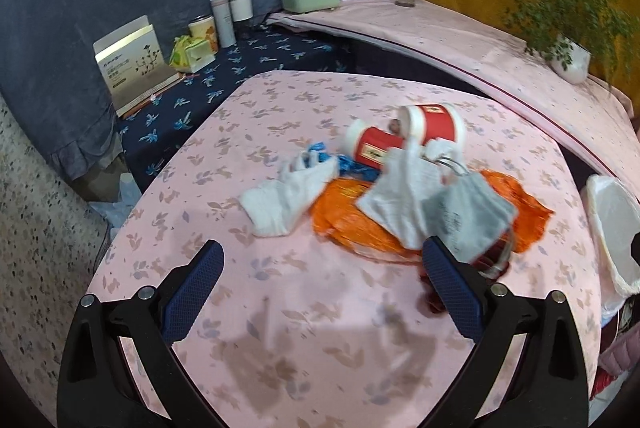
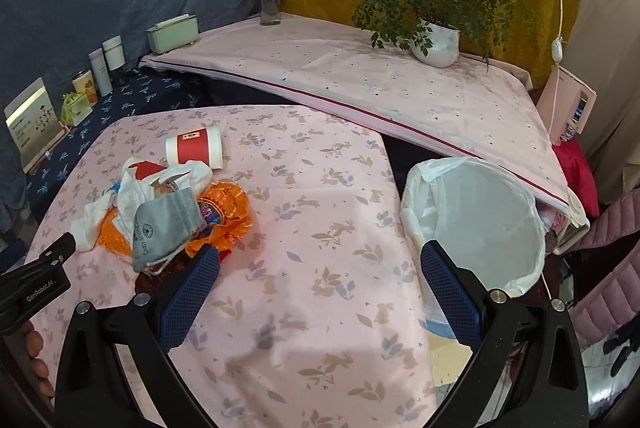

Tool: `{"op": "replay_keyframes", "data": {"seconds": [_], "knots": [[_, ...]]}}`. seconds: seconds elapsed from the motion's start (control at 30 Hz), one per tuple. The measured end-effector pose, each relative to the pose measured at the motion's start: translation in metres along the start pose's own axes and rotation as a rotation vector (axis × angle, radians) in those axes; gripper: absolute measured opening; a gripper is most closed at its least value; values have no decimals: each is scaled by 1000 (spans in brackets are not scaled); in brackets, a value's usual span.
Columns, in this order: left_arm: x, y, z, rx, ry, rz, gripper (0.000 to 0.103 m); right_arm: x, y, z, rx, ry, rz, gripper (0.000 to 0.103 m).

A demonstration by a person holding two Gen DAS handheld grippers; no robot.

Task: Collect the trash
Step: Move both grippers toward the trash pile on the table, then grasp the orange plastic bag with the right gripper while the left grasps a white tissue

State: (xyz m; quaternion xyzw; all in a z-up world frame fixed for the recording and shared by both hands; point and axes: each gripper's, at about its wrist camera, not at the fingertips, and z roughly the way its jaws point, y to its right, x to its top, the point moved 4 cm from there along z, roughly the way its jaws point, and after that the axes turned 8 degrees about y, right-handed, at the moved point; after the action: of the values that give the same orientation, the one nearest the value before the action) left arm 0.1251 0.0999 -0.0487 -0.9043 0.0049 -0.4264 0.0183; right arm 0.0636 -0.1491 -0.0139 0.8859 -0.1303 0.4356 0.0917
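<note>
Trash [image 2: 168, 211] lies heaped on my pink bench [image 2: 320, 187]; both my left claw [image 1: 322, 268] and right claw [image 2: 320, 268] gape apart, empty.

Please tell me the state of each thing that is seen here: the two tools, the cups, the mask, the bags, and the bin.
Left tool: open, holds nothing.
Right tool: open, holds nothing.
Red paper cup: lying on its side on the table.
Second red cup: also tipped over, in the pile.
Grey face mask: crumpled, on top of the pile.
Orange plastic bag: flattened, under the mask.
White bin: lined with a bag, looks empty.
</note>
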Motion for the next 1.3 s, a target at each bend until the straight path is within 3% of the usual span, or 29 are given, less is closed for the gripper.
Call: {"op": "replay_keyframes", "data": {"seconds": [0.3, 0.47, 0.67, 0.77, 0.83, 0.9, 0.93, 1.13, 1.3], "knots": [[5, -41, 61, 43, -50, -63, 92, 4, -32, 51, 50, -70, 37, 85], [6, -43, 92, 4, -94, -92, 79, 0, -44, 85, 81, -138, 62, 64], [3, -39, 118, -75, -147, -125, 50, -7, -55, 114, 111, -202, 74, 46], [-1, -37, 123, -91, -164, -122, 31, -12, -59, 123, 135, -225, 82, 32], [-3, -35, 124, -109, -178, -122, 12, -16, -63, 126, 154, -237, 86, 24], [-4, -33, 122, -116, -174, -118, 7, -18, -64, 126, 159, -236, 81, 18], [-3, -32, 120, -112, -168, -114, 6, -18, -65, 125, 161, -231, 80, 13], [7, -28, 98, -97, -129, -105, 5, -7, -57, 111, 156, -174, 80, 7], [22, -18, 68, -125, -89, -102, 5, 9, -42, 95, 128, -121, 72, 6]]}}
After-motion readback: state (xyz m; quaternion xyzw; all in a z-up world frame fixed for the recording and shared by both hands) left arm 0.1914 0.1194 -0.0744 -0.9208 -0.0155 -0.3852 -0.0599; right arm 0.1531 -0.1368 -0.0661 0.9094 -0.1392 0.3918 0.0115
